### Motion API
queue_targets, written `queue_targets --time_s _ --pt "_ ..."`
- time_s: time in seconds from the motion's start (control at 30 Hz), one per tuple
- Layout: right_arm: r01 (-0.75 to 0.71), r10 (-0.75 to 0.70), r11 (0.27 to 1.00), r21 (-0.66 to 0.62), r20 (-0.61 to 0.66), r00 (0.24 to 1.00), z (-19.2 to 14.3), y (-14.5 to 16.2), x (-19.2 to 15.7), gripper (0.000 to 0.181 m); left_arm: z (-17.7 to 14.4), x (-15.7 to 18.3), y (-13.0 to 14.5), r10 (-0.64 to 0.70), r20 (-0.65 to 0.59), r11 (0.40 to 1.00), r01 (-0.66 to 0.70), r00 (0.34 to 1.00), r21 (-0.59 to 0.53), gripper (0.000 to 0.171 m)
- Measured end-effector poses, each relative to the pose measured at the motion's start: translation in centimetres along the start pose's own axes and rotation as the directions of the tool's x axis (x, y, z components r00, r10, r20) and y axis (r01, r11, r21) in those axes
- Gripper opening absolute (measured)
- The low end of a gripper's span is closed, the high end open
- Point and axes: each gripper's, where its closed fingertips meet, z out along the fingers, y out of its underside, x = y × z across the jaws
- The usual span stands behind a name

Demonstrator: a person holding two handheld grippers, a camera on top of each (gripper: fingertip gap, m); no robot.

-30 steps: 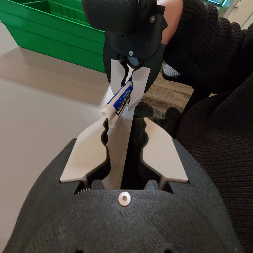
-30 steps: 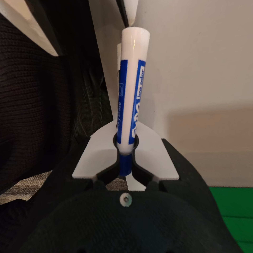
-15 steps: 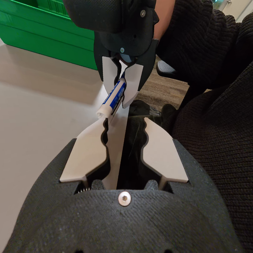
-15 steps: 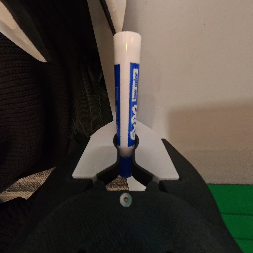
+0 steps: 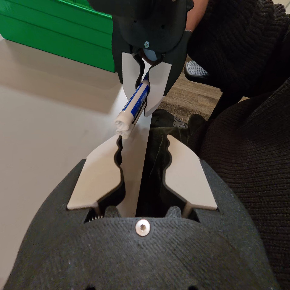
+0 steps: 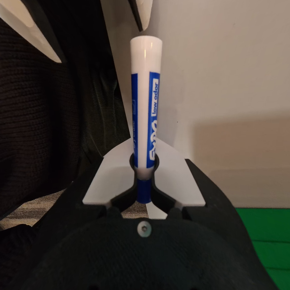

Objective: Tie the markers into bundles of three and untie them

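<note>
White plastic marker (image 6: 146, 100) with blue label bands is sitting clamped in the right tool (image 6: 144, 158), barrel sticking straight out along the fingers, butt end pointing at the left tool (image 5: 142, 141). Blue nib end is tucked back between the finger roots. In the left wrist view the marker (image 5: 133, 106) is hanging over the desk (image 5: 47, 125) edge, and its glossy reflection is doubling it on the surface.

Handling, my read: light, stiff, smooth hard plastic, round section, so probably slippery and prone to rolling or twisting if pinched on flat pads. The round notch in the fingers is gripping it just ahead of the collar, which looks like the right spot. A second hold would best go on the bare white barrel near the butt end.

Left tool is standing open and empty, wavy-edged white fingers (image 5: 98, 172) spread apart, one tip just beside the marker's butt end; contact not resolvable. Both tool bodies are showing black, coarse-ribbed printed plastic with a steel screw each.

Desk is smooth, off-white, slightly glossy. Green plastic bin (image 5: 55, 31), ribbed walls, is sitting on it behind the right tool. Person's black knit sleeve (image 5: 243, 55) and dark corduroy trousers are filling the right side; chair armrest and wood-look floor beyond.
</note>
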Motion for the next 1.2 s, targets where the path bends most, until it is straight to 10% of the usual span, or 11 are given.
queue_targets --time_s 1.2 --pt "0.089 -0.086 0.992 0.084 -0.039 0.996 -0.2 -1.6 -0.1 0.014 0.5 -0.9 2.3 -0.209 -0.034 0.973 0.204 0.977 -0.112 0.083"
